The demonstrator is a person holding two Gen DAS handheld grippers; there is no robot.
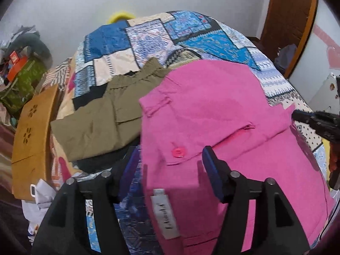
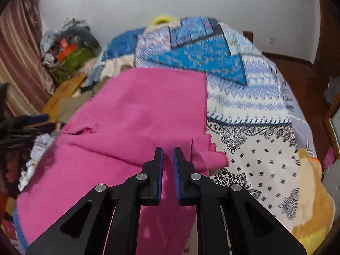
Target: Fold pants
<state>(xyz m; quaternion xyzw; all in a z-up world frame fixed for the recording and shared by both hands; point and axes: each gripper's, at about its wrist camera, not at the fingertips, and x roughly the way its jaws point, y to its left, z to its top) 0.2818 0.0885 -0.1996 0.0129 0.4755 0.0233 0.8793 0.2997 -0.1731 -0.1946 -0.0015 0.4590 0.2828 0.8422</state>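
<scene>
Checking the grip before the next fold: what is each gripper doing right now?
Left gripper: open above the pink pants, gripping nothing.
Right gripper: nearly shut, nothing visibly held.

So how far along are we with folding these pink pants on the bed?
Partly done: the pink pants lie doubled over on the patterned bedspread, next to folded olive pants. Nothing in hand: the left gripper is open above the waistband, the right gripper nearly shut on nothing. Probably another fold remains.

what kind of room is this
Most likely a bedroom: pink pants lie on a bed with a patchwork bedspread, with a curtain and a wooden door nearby.
</scene>
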